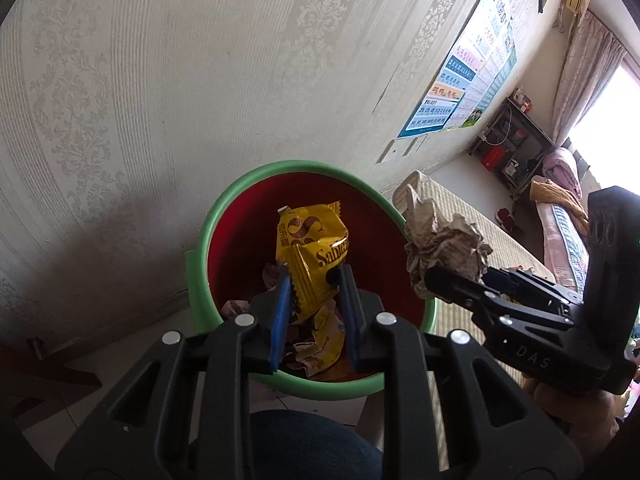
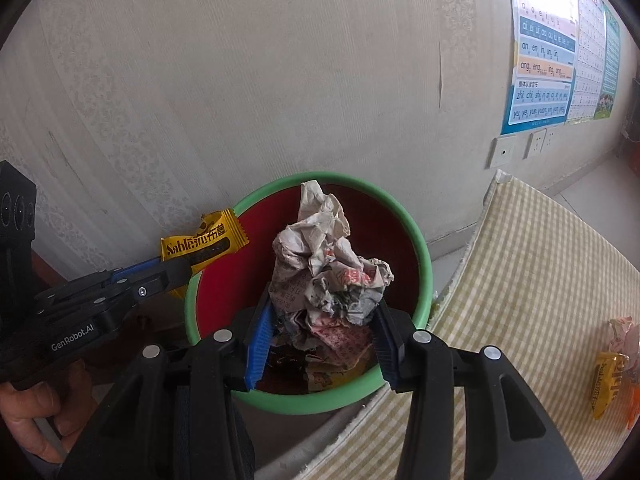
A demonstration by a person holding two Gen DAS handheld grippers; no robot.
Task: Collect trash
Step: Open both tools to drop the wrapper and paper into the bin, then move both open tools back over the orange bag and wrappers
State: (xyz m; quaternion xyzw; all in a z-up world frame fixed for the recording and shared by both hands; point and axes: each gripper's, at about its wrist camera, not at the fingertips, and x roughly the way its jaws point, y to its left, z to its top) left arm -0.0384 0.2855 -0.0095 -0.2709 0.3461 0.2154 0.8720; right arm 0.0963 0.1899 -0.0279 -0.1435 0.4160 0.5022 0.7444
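So we're at the drop-off step: both loads hang over the green-rimmed bin (image 2: 416,240), which already has scraps in the bottom. Next move, I'd guess, is just letting go over the middle. The right gripper (image 2: 320,344) is clamped on a crumpled newspaper ball (image 2: 324,272), and the left gripper (image 1: 314,308) pinches a yellow snack wrapper (image 1: 310,248), sticking up past its tips.

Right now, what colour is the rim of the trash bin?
Green; the bin is dark red inside. It shows best in the right wrist view.
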